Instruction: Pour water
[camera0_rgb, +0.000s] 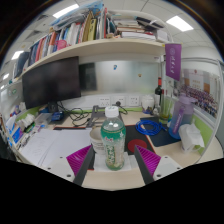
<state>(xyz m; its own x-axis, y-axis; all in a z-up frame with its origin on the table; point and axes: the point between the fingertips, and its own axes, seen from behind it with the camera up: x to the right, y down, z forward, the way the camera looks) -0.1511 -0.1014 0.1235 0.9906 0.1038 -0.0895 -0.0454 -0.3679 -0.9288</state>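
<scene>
The fingers (113, 158) pinch a water bottle (112, 140) with a green label, held near, above the worktop (50, 148). If the squeeze goes loose while tipping, the bottle could slip and spill water

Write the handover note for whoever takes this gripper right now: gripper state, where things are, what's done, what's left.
Gripper: fingers sit on either side of the water bottle; whether both pads press on it cannot be told from this view.
Bottle: upright between the fingers, green label, cap on, over the white desk.
Possible receiving vessel: a purple cup stands beyond the fingers to the right, near a blue cable coil.
Done: the bottle is framed between the fingers.
Left: confirm the grip, deal with the cap, carry the bottle to a vessel, tilt and pour. No water has been poured yet, as far as can be seen.
</scene>
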